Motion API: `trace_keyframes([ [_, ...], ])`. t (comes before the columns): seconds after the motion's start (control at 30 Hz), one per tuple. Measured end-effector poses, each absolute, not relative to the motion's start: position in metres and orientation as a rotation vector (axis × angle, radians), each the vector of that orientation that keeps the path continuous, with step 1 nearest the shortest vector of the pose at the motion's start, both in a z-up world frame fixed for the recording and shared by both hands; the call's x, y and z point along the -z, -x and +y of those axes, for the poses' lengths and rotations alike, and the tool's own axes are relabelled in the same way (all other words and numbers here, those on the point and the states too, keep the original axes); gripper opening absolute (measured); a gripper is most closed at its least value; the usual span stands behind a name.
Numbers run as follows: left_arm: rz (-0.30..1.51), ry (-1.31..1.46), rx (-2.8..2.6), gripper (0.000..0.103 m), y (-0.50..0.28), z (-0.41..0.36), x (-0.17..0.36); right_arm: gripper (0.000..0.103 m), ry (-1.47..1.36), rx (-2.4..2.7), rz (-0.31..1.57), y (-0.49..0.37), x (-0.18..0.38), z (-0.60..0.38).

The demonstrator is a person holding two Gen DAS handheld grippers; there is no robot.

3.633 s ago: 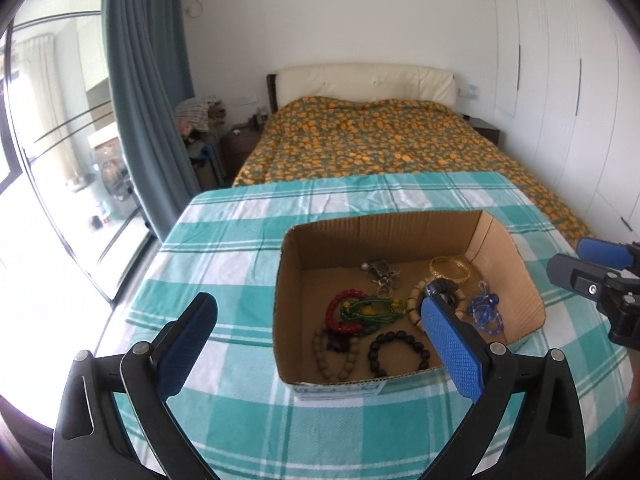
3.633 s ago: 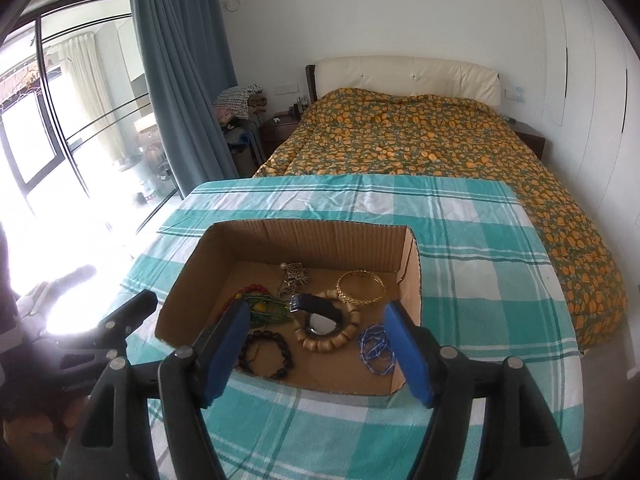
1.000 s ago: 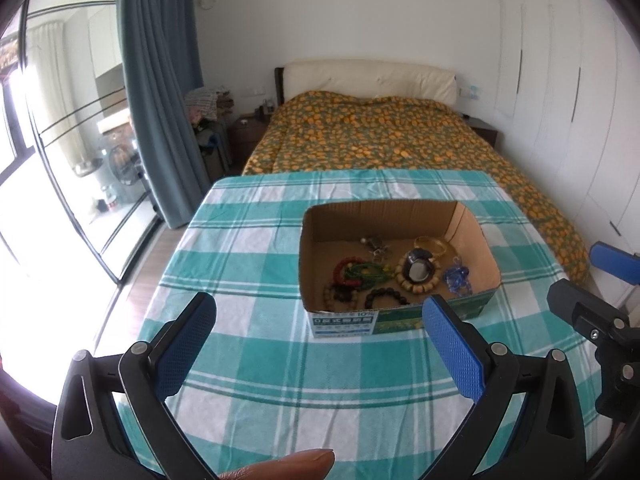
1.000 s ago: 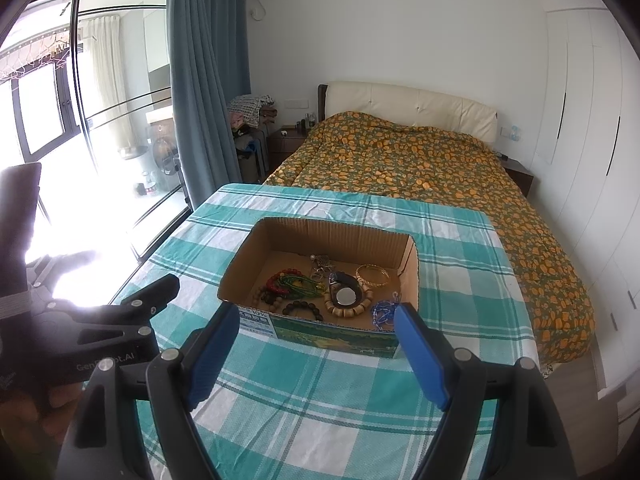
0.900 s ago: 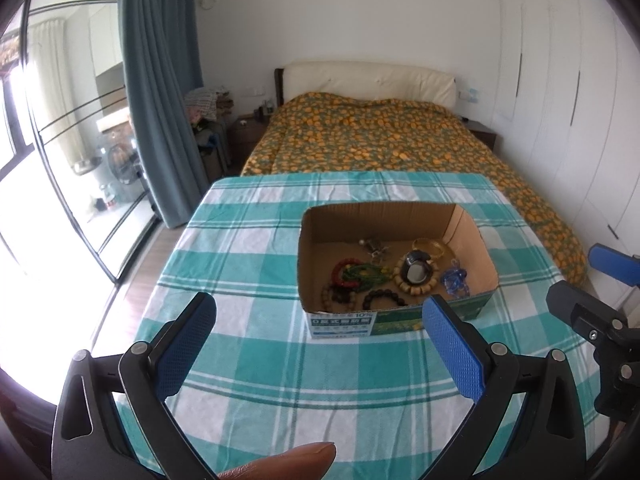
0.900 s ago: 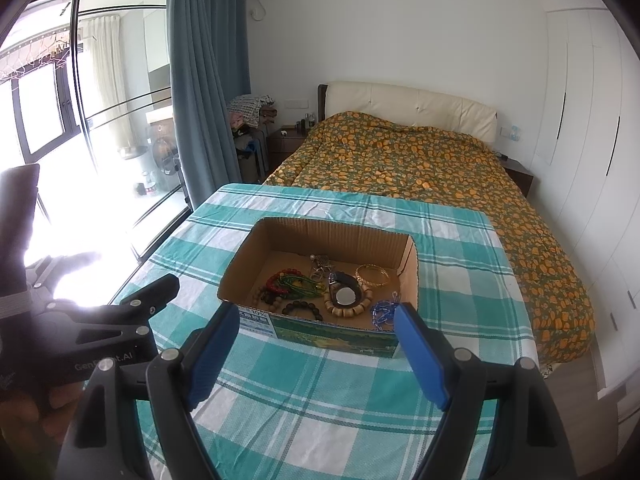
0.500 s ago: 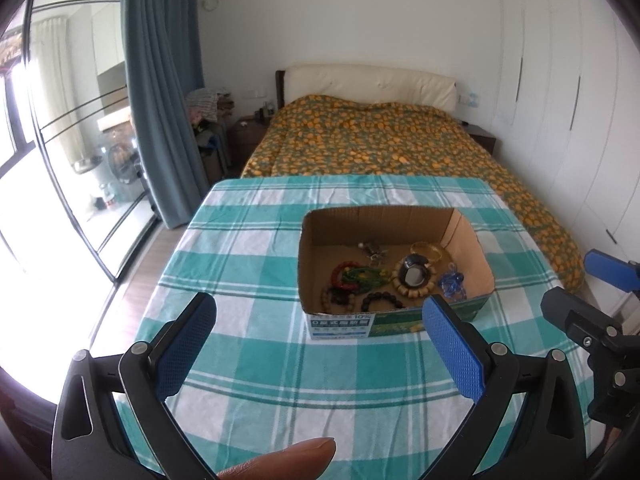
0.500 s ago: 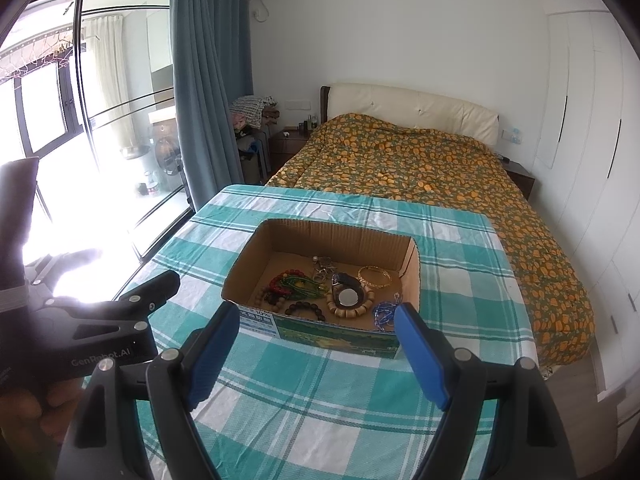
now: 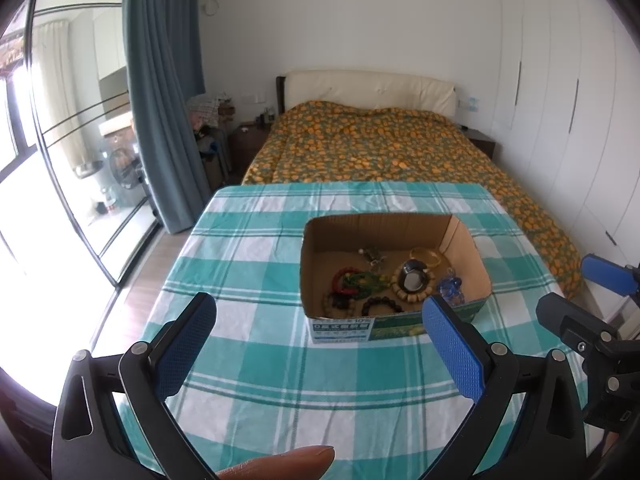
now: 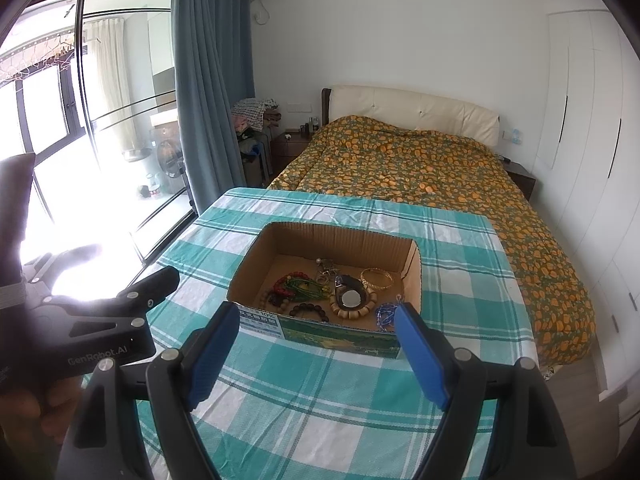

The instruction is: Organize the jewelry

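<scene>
Both claws, left claw (image 9: pixel 320 344) and right claw (image 10: pixel 316 354), had withdrawn from cardboard box (image 9: pixel 400 322); jaws wide, empty; jewelry (image 9: pixel 412 282) already boxed, task seemingly finished.

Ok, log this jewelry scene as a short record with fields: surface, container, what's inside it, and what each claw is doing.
surface: table with teal checked cloth
container: open cardboard box on the cloth
contents: tan bead bracelet, gold bangle, dark bead bracelet, red beads, blue trinket
left claw: open, empty, short of the box
right claw: open, empty, short of the box
</scene>
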State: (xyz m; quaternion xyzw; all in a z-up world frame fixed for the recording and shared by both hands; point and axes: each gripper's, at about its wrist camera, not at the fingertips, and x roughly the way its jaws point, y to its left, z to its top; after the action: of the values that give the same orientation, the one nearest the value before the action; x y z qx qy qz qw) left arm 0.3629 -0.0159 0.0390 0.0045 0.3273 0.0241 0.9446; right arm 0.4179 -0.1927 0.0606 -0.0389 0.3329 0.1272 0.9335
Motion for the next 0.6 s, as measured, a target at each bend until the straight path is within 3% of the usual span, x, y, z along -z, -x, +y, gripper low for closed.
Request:
trace_keyframes([
  [0.6, 0.683, -0.009, -0.047, 0.103, -0.3646, -0.0173, -0.0366, 0.081, 0.079, -0.253, 0.692, -0.4125, -0.0581, -0.1933],
])
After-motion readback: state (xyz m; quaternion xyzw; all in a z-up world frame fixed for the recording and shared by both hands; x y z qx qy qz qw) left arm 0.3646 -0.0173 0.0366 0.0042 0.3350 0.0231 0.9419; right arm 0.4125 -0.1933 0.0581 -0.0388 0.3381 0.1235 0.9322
